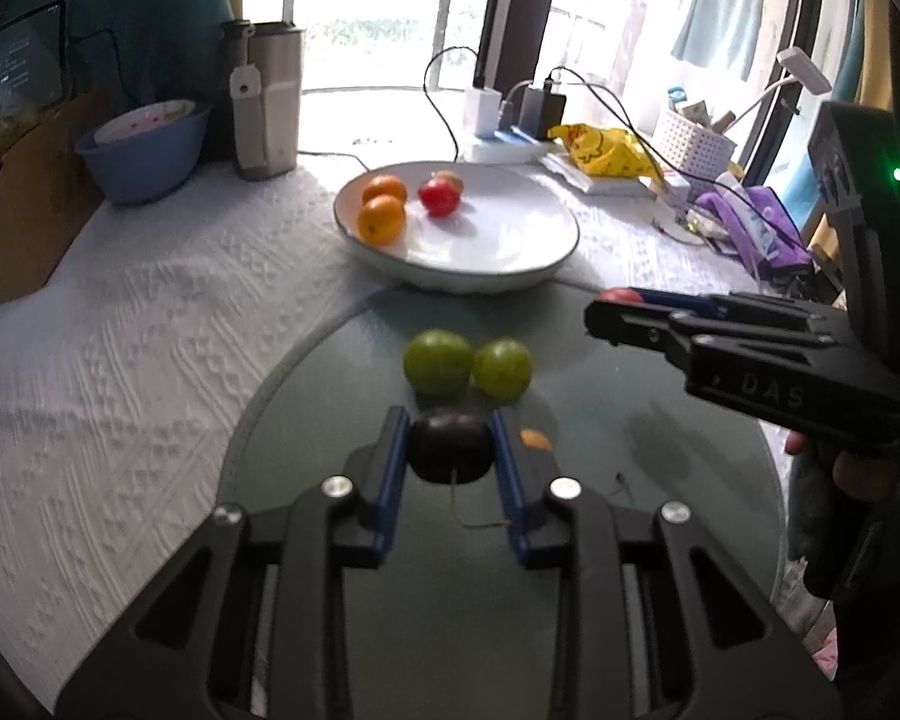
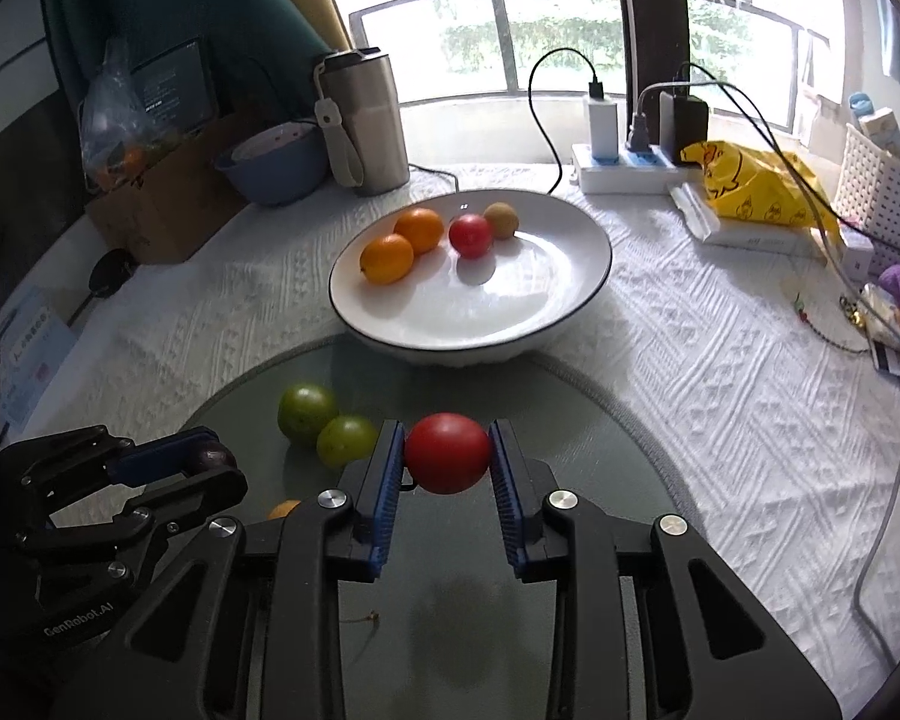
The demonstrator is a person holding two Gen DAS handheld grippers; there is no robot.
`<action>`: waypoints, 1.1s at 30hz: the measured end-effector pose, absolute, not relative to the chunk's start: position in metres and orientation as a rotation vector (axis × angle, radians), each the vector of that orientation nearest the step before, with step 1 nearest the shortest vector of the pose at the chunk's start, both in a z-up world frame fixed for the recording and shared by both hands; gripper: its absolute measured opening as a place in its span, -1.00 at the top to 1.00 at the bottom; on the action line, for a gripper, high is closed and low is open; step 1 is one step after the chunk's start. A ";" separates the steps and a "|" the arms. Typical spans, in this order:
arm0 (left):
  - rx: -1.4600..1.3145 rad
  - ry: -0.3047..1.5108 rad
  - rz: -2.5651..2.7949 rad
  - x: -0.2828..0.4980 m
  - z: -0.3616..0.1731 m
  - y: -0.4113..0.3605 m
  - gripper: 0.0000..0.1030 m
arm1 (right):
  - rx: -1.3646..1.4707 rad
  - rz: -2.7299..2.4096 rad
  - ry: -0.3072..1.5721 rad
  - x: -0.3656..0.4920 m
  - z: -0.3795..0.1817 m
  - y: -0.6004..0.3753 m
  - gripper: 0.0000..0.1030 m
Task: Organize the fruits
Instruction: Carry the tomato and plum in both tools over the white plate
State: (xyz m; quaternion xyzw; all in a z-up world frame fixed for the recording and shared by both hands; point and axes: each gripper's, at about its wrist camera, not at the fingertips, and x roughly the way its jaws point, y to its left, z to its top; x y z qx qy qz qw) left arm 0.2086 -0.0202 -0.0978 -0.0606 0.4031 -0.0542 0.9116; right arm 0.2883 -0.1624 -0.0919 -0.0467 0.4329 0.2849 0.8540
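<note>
My left gripper (image 1: 450,447) is shut on a dark purple plum (image 1: 451,447) just above the round glass board (image 1: 600,540). The right gripper (image 2: 447,453) is shut on a red fruit (image 2: 447,453); in the left wrist view it reaches in from the right (image 1: 615,306). Two green fruits (image 1: 438,361) (image 1: 502,369) lie on the glass just beyond the plum, and a small orange fruit (image 1: 535,439) lies beside the left finger. The white plate (image 2: 546,300) behind holds two oranges (image 2: 387,260) (image 2: 420,229), a red fruit (image 2: 471,235) and a small brownish fruit (image 2: 501,219).
A steel tumbler (image 2: 366,120) and a blue bowl (image 2: 276,165) stand back left beside a cardboard box (image 2: 162,204). A power strip with chargers and cables (image 2: 624,159), a yellow bag (image 2: 750,186) and a white basket (image 2: 876,180) fill the back right. A white textured cloth (image 2: 720,360) covers the table.
</note>
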 end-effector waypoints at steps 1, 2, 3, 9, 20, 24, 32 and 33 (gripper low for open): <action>-0.124 0.826 -0.113 0.211 -0.096 -0.020 0.43 | -0.098 0.598 0.907 0.290 -0.090 -0.163 0.40; -0.123 0.822 -0.113 0.212 -0.094 -0.019 0.43 | -0.097 0.597 0.904 0.291 -0.089 -0.163 0.40; -0.122 0.821 -0.113 0.214 -0.093 -0.019 0.43 | -0.096 0.596 0.901 0.294 -0.087 -0.163 0.40; -0.117 0.809 -0.113 0.226 -0.088 -0.016 0.43 | -0.094 0.591 0.888 0.305 -0.082 -0.164 0.40; -0.104 0.780 -0.117 0.254 -0.076 -0.013 0.43 | -0.091 0.586 0.872 0.330 -0.074 -0.165 0.40; -0.099 0.772 -0.124 0.266 -0.075 -0.014 0.43 | -0.089 0.586 0.872 0.337 -0.074 -0.164 0.40; -0.087 0.775 -0.129 0.293 -0.080 -0.013 0.43 | -0.083 0.584 0.877 0.359 -0.080 -0.163 0.40; -0.084 0.776 -0.132 0.297 -0.081 -0.013 0.43 | -0.083 0.585 0.876 0.361 -0.081 -0.162 0.40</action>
